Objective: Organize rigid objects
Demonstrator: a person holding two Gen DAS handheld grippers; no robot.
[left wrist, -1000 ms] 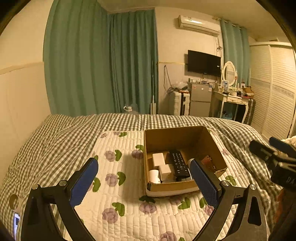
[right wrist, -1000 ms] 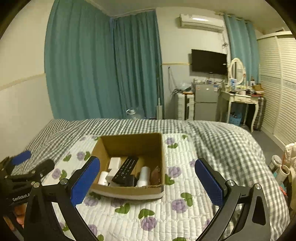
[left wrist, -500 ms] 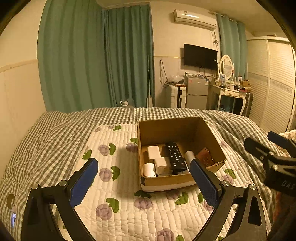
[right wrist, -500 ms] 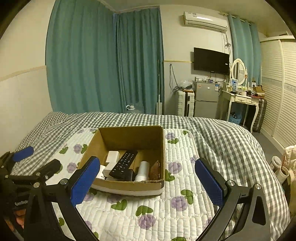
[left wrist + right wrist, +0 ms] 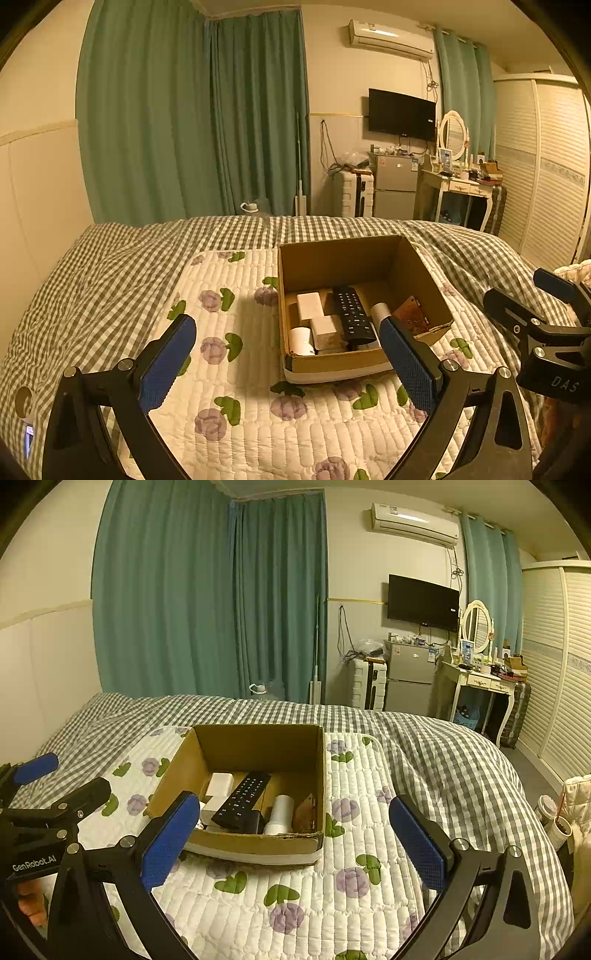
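Both spread, empty, the left hand-held gripper (image 5: 286, 356) and right hand-held gripper (image 5: 291, 834) hover before the cardboard box (image 5: 325, 365).

Am seeing green curtains (image 5: 192, 118) hanging upper left of frame. Air conditioner (image 5: 391, 38) glowing top right above dark TV (image 5: 402, 114). Small fridge (image 5: 408, 677), vanity table (image 5: 480, 681) standing right. Louvred wardrobe (image 5: 546, 162) filling far right. Checked bedspread (image 5: 443, 746) lying below.
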